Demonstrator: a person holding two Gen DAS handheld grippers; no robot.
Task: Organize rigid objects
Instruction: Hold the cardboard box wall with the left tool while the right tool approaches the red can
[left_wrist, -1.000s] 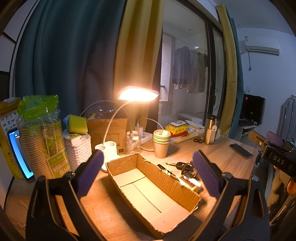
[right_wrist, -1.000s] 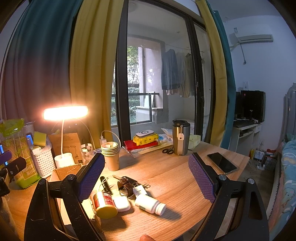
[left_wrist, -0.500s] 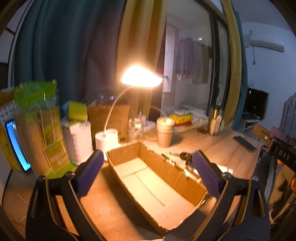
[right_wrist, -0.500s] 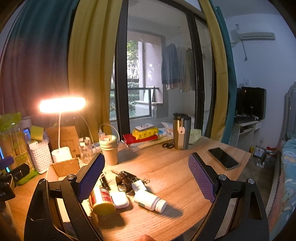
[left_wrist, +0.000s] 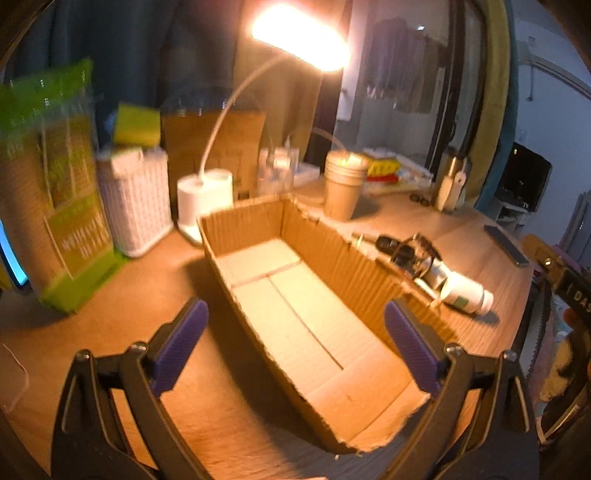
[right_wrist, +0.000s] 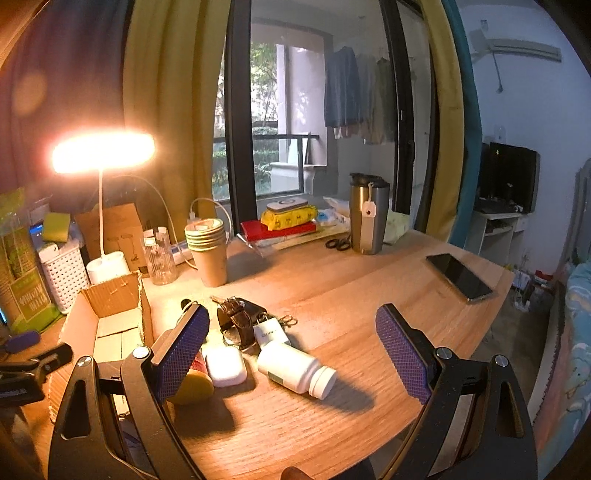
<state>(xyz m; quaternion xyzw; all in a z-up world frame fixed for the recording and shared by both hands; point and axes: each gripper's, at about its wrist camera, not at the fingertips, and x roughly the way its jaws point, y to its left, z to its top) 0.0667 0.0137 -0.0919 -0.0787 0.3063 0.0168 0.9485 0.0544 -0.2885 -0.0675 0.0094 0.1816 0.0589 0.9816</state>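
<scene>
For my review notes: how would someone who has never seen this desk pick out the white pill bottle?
Start at the open cardboard box on the wooden desk. To its right lies a cluster of small items; the white pill bottle is the one farthest right, on its side. Unlike the flat white case beside it, it is cylindrical with a ribbed cap.

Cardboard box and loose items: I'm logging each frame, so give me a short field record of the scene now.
box: open cardboard box, nothing inside
loose items: white pill bottle lying on its side, white case, keys with a brown strap, beside the box on the wooden desk
left gripper: open, above the box
right gripper: open, above the items
</scene>
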